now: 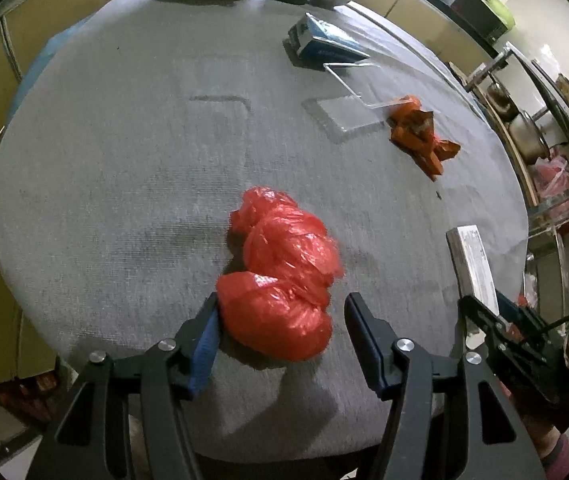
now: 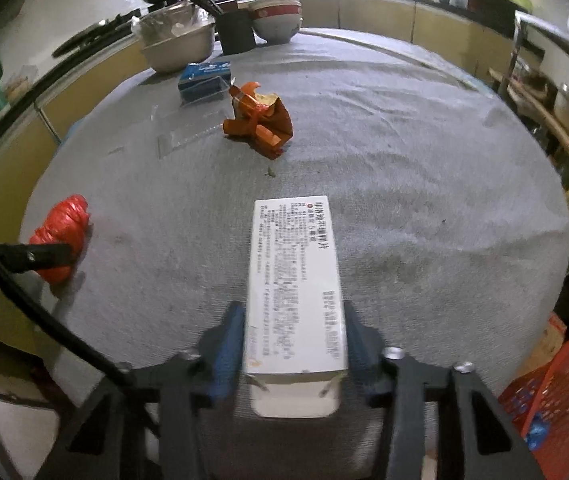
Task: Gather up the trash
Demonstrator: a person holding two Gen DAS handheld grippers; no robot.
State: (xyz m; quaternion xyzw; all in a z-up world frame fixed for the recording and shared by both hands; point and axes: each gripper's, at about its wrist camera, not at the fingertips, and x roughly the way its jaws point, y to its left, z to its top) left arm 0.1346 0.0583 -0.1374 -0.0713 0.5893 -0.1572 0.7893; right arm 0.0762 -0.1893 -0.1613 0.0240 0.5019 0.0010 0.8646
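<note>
1. Broadly, round table under a grey cloth (image 1: 104,200): bed for all the loose rubbish, with stacked bowls (image 2: 276,20) pushed to its far edge, out of the way.
2. Red mesh basket (image 2: 556,392), off the table's near right edge and lower down: probably the bin, set where a short swing would reach it.
3. White printed carton (image 2: 294,280), at the table's near edge, right side: pinched across its narrow width by the right gripper (image 2: 292,308), pads flat against both long sides, likely so the stiff walls take the squeeze.
4. Crumpled red plastic bag (image 1: 280,280), at the table's near edge, toward the middle: straddled by the left gripper (image 1: 282,300), jaws spread, left pad touching the film, right finger just clear. Wide stance suited to a soft, bulging bundle; not yet gripped.
5. Orange snack wrapper (image 1: 420,132), past the table's middle: untouched, seemingly left for a later pass.
6. Blue pack (image 1: 324,40), near the table's far edge, and clear plastic sheet (image 1: 344,116) between pack and wrapper: also waiting.
</note>
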